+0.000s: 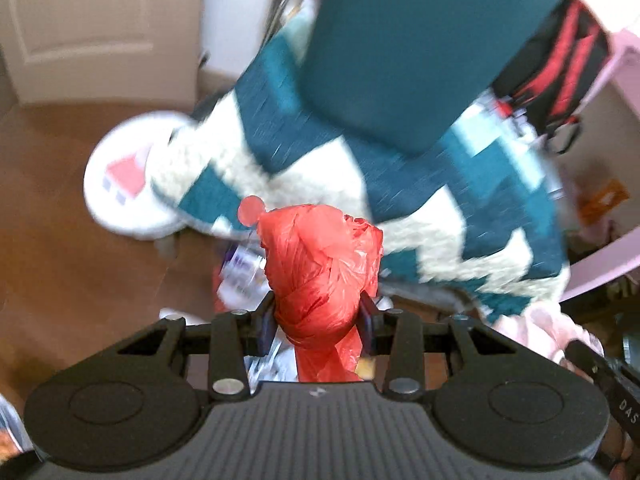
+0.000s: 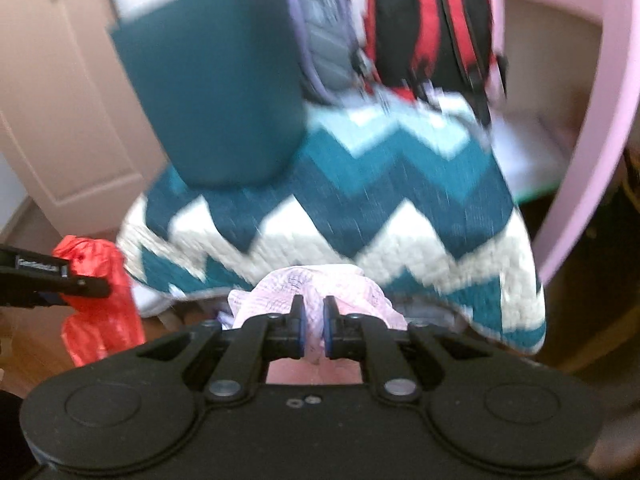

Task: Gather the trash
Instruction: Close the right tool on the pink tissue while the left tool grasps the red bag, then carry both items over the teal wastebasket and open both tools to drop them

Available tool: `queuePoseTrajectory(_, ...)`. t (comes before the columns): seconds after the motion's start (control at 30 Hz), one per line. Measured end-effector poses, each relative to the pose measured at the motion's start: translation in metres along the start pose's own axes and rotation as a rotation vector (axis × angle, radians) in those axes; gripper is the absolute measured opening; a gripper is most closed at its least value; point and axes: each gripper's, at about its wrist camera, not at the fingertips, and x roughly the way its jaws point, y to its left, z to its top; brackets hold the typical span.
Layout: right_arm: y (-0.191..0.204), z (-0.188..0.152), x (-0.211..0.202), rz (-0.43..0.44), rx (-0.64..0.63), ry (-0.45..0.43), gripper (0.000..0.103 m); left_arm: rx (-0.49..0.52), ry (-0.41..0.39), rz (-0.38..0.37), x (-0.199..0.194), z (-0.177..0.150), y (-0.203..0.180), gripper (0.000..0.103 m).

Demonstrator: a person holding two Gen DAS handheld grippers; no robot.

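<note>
Both grippers are holding plastic bags above the floor in front of a zigzag blanket.

The left gripper (image 1: 318, 322) is pinching the knotted neck of a red plastic bag (image 1: 320, 264), pads pressing both sides; the same bag is showing at the left edge of the right wrist view. The right gripper (image 2: 313, 330) is squeezing a thin fold of a pale pink plastic bag (image 2: 316, 284), jaws almost together. Just beyond, a teal-and-white zigzag blanket (image 2: 360, 208) is draping down, with a dark teal cushion (image 2: 216, 100) lying on it. Farther back, a red-and-black backpack (image 2: 432, 28) is leaning beside a pink frame (image 2: 600, 120), and a white door (image 1: 92, 20) is standing behind the brown floor (image 1: 48, 216).
</note>
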Motion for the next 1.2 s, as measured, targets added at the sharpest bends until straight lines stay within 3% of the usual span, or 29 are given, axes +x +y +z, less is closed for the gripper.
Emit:
queuePoseTrajectory(0.2, 0.029, 0.057, -0.049, 0.045, -0.086, -0.149, 0.009, 0.051, -0.133, -0.047, -0.060, 0.035, -0.028, 0.039)
queuePoseTrajectory(0.43, 0.060, 0.140, -0.087, 0.064, -0.182, -0.313, 0.008, 0.108, -0.291, -0.066, -0.130, 0.104, -0.063, 0.039)
queuePoseTrajectory(0.73, 0.086, 0.241, -0.083, 0.054, -0.214, -0.417, 0.008, 0.225, -0.464, -0.003, -0.181, 0.202, -0.110, 0.039)
queuePoseTrajectory(1.0, 0.106, 0.296, -0.039, 0.071, -0.226, -0.424, 0.008, 0.249, -0.536, 0.050, -0.160, 0.276, -0.124, 0.040)
queuePoseTrajectory(1.2, 0.112, 0.315, 0.019, 0.081, -0.222, -0.369, 0.008, 0.246, -0.474, 0.074, -0.102, 0.313, -0.119, 0.040)
